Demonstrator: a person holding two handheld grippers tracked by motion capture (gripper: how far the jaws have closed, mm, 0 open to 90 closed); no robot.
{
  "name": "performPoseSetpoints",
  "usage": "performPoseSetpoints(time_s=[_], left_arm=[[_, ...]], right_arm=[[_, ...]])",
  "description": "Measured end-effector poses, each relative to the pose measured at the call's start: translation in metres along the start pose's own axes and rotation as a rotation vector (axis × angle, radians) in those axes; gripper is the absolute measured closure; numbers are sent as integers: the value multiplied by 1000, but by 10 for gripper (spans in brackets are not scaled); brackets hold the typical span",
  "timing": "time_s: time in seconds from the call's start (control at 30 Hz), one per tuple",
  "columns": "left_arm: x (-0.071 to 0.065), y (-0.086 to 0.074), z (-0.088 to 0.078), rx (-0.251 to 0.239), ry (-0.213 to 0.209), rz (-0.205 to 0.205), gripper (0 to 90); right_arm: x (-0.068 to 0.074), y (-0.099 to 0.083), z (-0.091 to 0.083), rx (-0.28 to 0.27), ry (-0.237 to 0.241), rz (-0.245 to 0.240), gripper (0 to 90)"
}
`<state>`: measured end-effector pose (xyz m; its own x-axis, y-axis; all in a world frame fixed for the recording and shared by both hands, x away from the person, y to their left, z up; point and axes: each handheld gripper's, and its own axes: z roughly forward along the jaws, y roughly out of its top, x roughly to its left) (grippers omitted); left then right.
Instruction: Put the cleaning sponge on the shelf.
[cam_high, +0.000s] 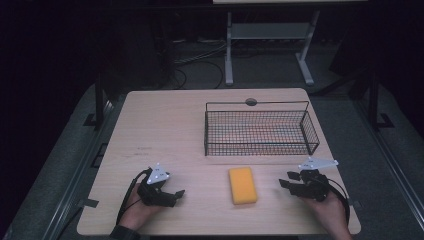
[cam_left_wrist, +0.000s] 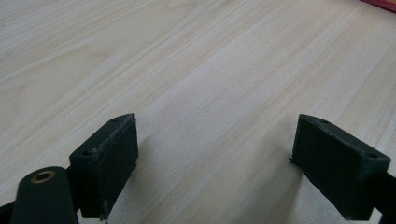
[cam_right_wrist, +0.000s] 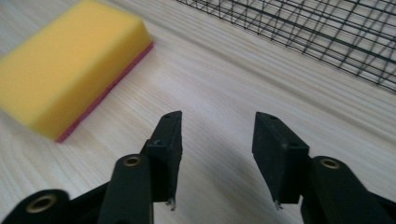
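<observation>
High view: sponge (cam_high: 243, 185) lower centre on table (cam_high: 170, 125), between grippers, below basket (cam_high: 260, 131). Left gripper (cam_high: 170, 196) jaws wide apart — nothing between. Right gripper (cam_high: 286, 180) jaws partly apart, bare.

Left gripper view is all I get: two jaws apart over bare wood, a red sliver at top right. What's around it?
Observer: A yellow sponge lies flat on the table, between the left gripper and the right gripper.
Operator: Anything past the sponge?
Observer: A black wire basket stands beyond it, toward the table's far edge, apart from the sponge.
Operator: Right gripper on the sponge?
Observer: No. Its jaws stand apart over bare wood with nothing between them; in the right gripper view the sponge lies off to their left, untouched.
</observation>
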<state>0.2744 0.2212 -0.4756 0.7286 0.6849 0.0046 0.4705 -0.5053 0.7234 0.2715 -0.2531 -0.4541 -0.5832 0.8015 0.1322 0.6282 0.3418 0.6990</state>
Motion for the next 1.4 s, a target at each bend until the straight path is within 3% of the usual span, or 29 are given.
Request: performPoseSetpoints(time_s=[0.53, 1.4], left_arm=[[0, 0, 0, 0, 0, 0, 136], [0, 0, 0, -3, 1, -2, 136]], right_arm=[[9, 16, 11, 46, 67, -54, 892], [18, 40, 37, 65, 117, -102, 894]])
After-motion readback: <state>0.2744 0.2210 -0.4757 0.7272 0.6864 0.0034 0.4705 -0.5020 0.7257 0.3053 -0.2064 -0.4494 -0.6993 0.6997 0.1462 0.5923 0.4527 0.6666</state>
